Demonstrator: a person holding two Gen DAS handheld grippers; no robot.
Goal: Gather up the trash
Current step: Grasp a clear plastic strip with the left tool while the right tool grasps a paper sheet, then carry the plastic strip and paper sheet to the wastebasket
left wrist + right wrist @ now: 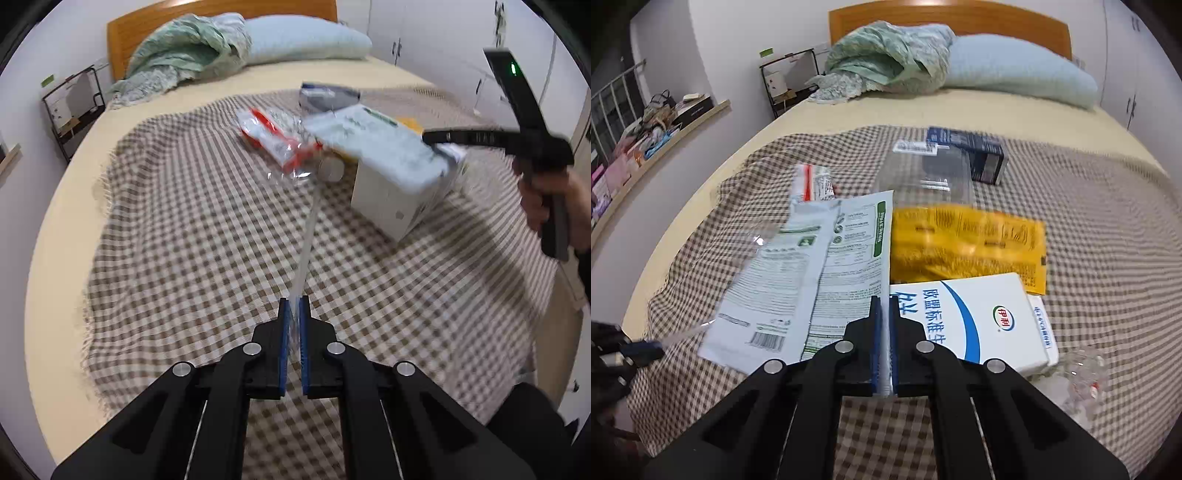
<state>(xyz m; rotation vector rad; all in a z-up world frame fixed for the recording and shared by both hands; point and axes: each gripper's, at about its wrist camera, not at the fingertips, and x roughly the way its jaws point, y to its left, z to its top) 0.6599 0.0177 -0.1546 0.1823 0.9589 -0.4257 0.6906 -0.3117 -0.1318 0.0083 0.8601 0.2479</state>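
left wrist: left hand-held gripper clenched on clear plastic film — right hand-held gripper pinches white wrapper.

Beneath the claws lies a brown-and-white checked blanket; ahead of the right claw, a yellow wrapper and a white, blue-arced carton; beyond, a pale-blue pillow.

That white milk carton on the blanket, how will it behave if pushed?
The milk carton rests on a flat face, so it should slide, not roll. Its crisp edges suggest stiff walls. Whether it is full or empty, and so how heavy, I cannot tell.
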